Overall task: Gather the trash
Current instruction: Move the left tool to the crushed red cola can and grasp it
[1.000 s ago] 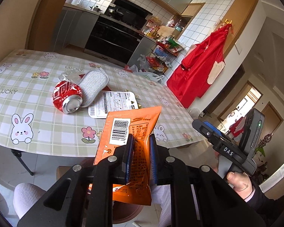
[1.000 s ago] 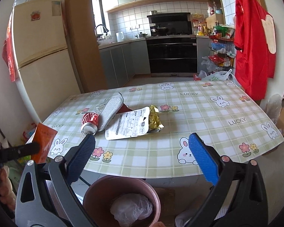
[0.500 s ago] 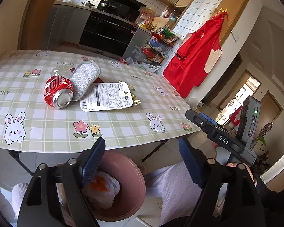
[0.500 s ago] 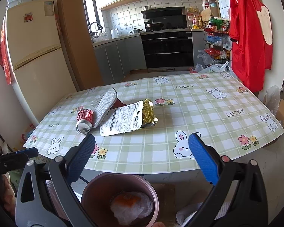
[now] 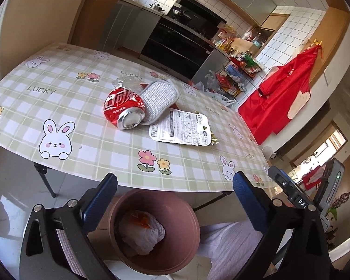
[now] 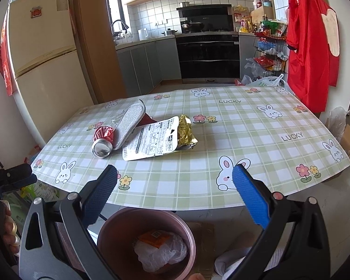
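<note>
A pink bin (image 5: 165, 204) stands on the floor below the table's near edge, and an orange packet (image 5: 141, 220) lies in it on a white plastic bag (image 5: 142, 235). Above the bin my left gripper (image 5: 174, 179) has its jaws opening wide, with nothing between them. My right gripper (image 6: 174, 171) also hangs open and empty over the bin (image 6: 128, 226). On the table lie a crushed red can (image 5: 123, 109), a grey scrubbing pad (image 5: 158, 99), a white printed wrapper (image 5: 180, 127) and a crumpled gold foil (image 6: 185, 130).
The table (image 6: 245, 128) has a green checked cloth with rabbits. A black table leg (image 5: 44, 179) stands to the left of the bin. A person's white-trousered legs (image 5: 231, 240) are beside the bin. Kitchen units, a stocked rack (image 6: 270, 46) and a red apron (image 6: 310, 42) are behind.
My left gripper opened and let go of the orange packet, which now lies in the bin. It then sank a little towards the table edge. The right gripper stayed put.
</note>
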Motion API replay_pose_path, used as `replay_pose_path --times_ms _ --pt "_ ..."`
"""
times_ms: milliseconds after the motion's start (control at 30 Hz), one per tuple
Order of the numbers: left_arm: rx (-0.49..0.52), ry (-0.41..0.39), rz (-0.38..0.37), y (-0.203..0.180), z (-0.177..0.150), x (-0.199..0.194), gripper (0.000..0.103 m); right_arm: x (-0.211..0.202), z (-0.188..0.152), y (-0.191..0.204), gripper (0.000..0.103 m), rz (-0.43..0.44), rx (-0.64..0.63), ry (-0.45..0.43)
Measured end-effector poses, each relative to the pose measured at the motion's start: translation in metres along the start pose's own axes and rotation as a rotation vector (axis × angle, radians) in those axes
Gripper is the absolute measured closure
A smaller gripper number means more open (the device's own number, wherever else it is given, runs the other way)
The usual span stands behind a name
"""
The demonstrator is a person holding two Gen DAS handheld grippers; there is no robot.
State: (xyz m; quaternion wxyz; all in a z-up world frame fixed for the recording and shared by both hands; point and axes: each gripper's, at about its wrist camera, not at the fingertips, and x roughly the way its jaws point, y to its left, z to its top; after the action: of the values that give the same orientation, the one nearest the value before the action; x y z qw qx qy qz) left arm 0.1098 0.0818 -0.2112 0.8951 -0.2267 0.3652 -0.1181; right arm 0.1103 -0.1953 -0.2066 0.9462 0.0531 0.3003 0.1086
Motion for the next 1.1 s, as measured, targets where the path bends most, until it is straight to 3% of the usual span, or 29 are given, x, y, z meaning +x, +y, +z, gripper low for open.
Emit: replay_pose_path --times_ms 133,333,433,733,1000,1100 --pt "0.038 -0.018 0.048 0.011 0.011 0.002 0.006 0.006 -0.001 -0.001 0.006 -0.006 -0.001 0.01" --pt "0.201 -0.057 0.054 0.013 0.043 0.024 0.007 0.022 -0.004 -0.005 0.006 -0.004 0.016 0.043" --pt "0.289 -0.02 0.058 0.019 0.062 0.048 0.018 0.029 -0.007 -0.01 0.006 0.032 0.046 0.051" --pt "0.5 0.155 0.162 0.04 0.08 0.142 0.054 0.057 -0.007 -0.025 0.006 -0.025 0.068 0.039" --pt "0.568 0.196 0.2 0.049 0.087 0.18 0.056 0.084 -0.003 -0.033 0.006 -0.028 0.079 0.058" --pt "0.537 0.198 0.204 0.057 0.088 0.189 0.067 0.091 0.0 -0.034 0.006 -0.022 0.064 0.051"
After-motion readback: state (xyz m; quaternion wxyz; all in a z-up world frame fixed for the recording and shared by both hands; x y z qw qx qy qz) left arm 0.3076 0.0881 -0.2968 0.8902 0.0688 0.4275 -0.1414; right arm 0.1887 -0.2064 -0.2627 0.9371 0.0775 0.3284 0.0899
